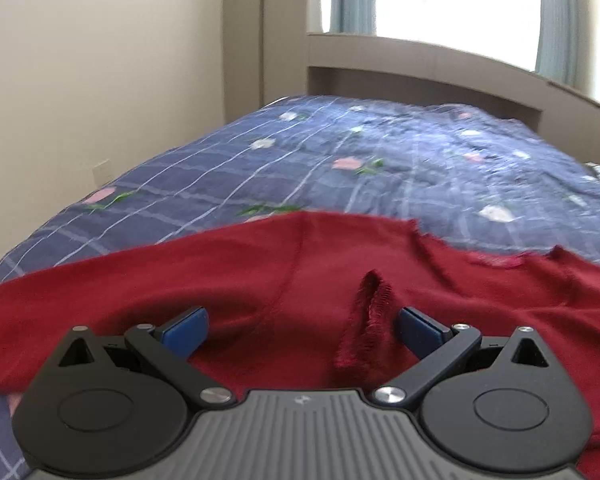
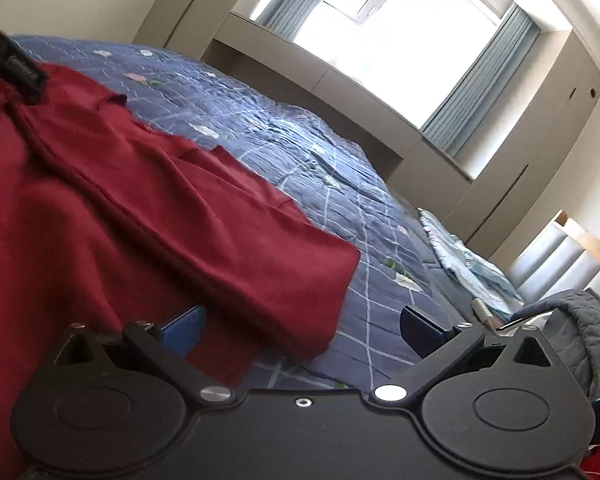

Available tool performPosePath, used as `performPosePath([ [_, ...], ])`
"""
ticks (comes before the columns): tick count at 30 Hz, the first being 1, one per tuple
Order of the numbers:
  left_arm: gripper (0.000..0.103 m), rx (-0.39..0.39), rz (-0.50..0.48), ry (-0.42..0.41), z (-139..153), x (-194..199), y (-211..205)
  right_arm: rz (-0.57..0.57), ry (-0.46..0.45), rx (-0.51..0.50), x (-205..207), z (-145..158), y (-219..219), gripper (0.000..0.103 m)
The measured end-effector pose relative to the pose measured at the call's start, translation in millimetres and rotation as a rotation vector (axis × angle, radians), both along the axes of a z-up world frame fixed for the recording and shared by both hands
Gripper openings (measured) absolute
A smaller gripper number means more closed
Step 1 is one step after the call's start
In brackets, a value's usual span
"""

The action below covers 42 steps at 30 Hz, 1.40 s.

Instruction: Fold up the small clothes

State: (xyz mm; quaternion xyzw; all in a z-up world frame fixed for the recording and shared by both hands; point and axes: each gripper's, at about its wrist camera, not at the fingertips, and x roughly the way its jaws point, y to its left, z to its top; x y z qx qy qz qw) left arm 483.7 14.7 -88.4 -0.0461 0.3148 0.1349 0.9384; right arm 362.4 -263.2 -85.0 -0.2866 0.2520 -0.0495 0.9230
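My left claw [image 1: 302, 330] has its blue pads [image 1: 186, 326] spread wide apart, gripping nothing. The dark red garment [image 1: 220, 280] lies spread on the bed directly beneath and ahead of this claw, and a raised fold with a ribbed edge [image 1: 370, 320] stands up between the pads, just inside the right-hand one. Beyond the garment the blue checked quilt [image 1: 340, 152] runs on ahead toward the headboard [image 1: 420, 80] and the bright window.

My right claw [image 2: 302, 330] is open too, its pads well apart and empty. From here the red garment [image 2: 140, 208] fills the space ahead and to the left of the claw; one sleeve end lies between the pads, over the quilt [image 2: 300, 140]. The other gripper's dark body [image 2: 16, 68] shows far ahead on the left, over the garment. To the right of the claw sits a grey padded bundle [image 2: 580, 320].
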Motion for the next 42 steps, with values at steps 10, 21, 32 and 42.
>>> performPosePath([
  [10,0.103,0.022,0.020,-0.017,-19,-9,3,-0.201,-0.165,0.012,12,7,-30,0.102],
  [21,0.103,0.014,0.018,-0.016,-19,-8,3,-0.212,-0.066,0.028,-6,5,-49,0.102],
  [32,0.103,0.011,0.018,-0.018,-20,-9,4,-0.129,-0.059,0.129,65,23,-36,0.102],
  [42,0.103,0.003,0.017,-0.021,-20,-9,4,-0.258,-0.040,0.144,106,-7,-59,0.102],
])
